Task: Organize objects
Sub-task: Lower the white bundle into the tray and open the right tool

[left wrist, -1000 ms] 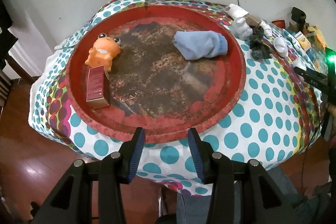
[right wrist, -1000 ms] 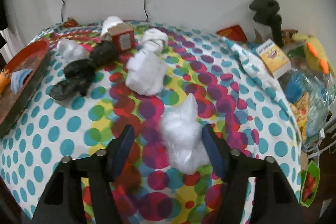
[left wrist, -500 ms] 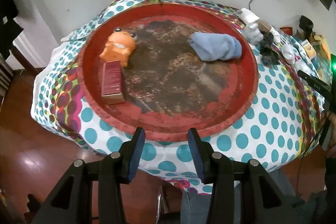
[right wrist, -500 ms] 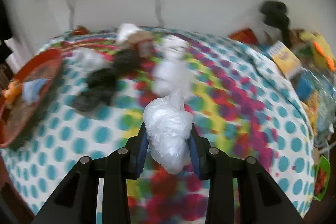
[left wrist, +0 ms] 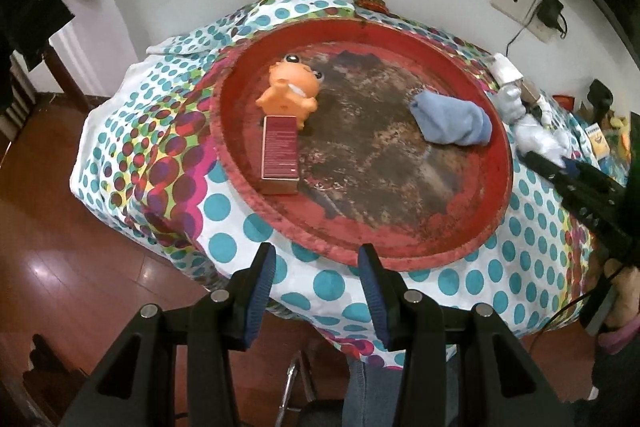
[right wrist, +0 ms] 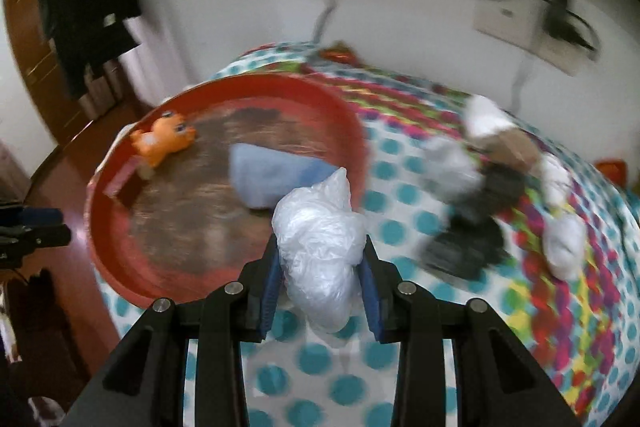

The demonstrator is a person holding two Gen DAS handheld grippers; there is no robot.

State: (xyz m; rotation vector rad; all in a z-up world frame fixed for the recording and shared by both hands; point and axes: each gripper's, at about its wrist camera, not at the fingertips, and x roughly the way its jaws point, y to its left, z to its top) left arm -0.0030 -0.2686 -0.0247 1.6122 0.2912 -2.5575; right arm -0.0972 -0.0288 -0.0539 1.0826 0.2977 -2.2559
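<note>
Right gripper (right wrist: 320, 279) clamped on white plastic bag (right wrist: 320, 247), near red tray (left wrist: 496, 131) rim; left gripper (left wrist: 316, 291) open, empty; tray has orange toy (left wrist: 290, 91), box (left wrist: 280, 151), blue cloth (left wrist: 452, 121); several items left on table (right wrist: 400, 195).

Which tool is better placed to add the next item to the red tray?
Right: the right tool already grips the white plastic bag beside the red tray; the left tool is open, empty.
</note>
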